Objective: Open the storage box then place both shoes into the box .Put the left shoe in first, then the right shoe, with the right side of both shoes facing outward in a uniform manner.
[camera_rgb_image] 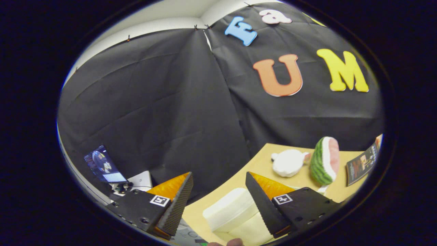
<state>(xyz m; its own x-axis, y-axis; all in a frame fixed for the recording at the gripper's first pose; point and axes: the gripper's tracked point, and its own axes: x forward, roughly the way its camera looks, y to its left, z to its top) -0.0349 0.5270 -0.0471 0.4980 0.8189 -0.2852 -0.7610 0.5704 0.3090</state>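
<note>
Your gripper (218, 191) is spread wide, grasping nothing, tilted and aimed at the cloth wall, likely mid-approach. The white box (235, 210) sits between the fingers on the table (261, 162), lid seemingly closed, probably so you can reach it first. Shoes: can't tell where. At 2 o'clock beyond the fingers: watermelon plush (324, 160), white plush (288, 162), booklet (362, 164); print too small to read.

My gripper (218, 182) sits tilted w/ both fingers (179, 201) spread wide apart, nothing pinched btwn them, tips aimed fwd & up, and a fingertip of a person's hand (235, 242) pokes in just below the fingers.
</note>
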